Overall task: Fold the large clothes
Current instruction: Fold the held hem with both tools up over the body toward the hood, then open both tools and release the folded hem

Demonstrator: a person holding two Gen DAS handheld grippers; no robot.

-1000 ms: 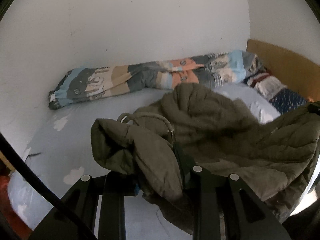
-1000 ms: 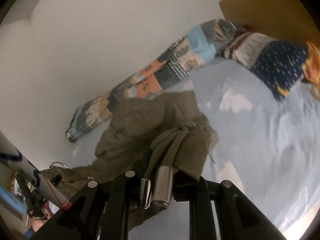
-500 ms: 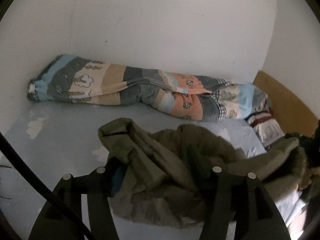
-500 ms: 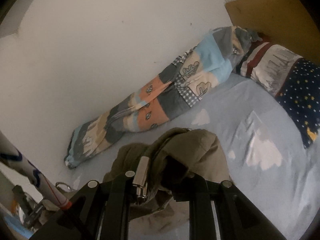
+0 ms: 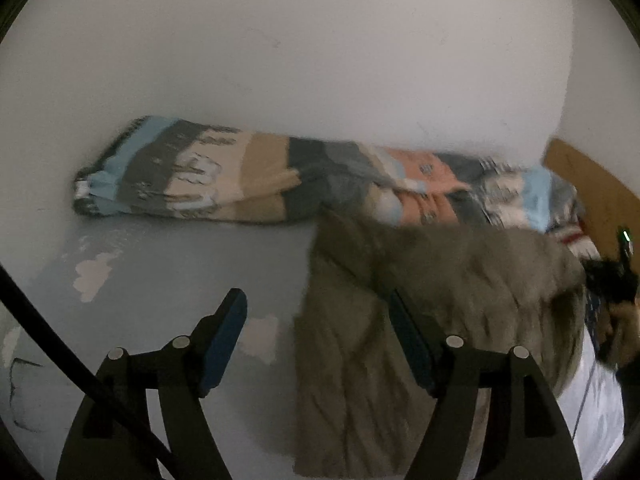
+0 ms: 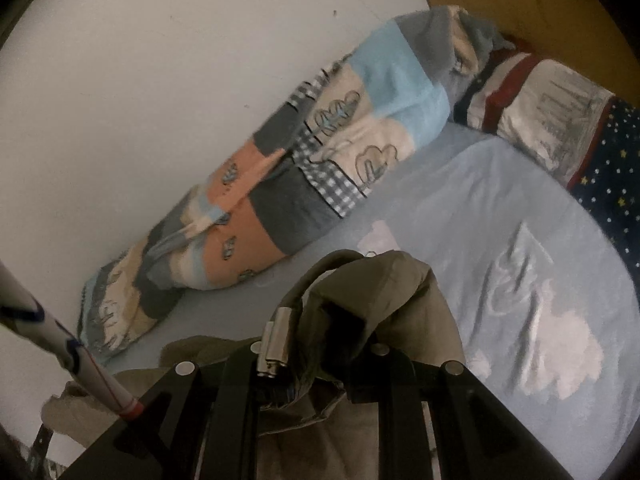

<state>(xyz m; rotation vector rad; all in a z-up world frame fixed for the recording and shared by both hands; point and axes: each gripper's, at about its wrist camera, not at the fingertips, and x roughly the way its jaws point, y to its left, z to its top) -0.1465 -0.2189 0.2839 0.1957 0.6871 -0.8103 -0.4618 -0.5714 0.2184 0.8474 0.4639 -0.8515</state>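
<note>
1. Your jacket (image 6: 372, 292) is matt olive cloth, softly creased, with a shiny metal cord end (image 6: 274, 342).
2. Your left gripper (image 5: 316, 336) is matt black plastic; its pads (image 5: 222, 340) look like smooth blue rubber.
3. The sheet (image 6: 500, 208) is smooth pale-blue cloth.
4. The quilt (image 6: 320, 160) is soft printed cloth.
5. The headboard (image 6: 516, 0) looks like matt wood.
6. The wall (image 5: 320, 40) is matt white.

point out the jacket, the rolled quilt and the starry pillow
jacket (image 5: 460, 276), left wrist view, its quilted back
quilt (image 6: 280, 216), right wrist view, an orange patch mid-roll
pillow (image 6: 612, 168), right wrist view, its navy starred cover
</note>
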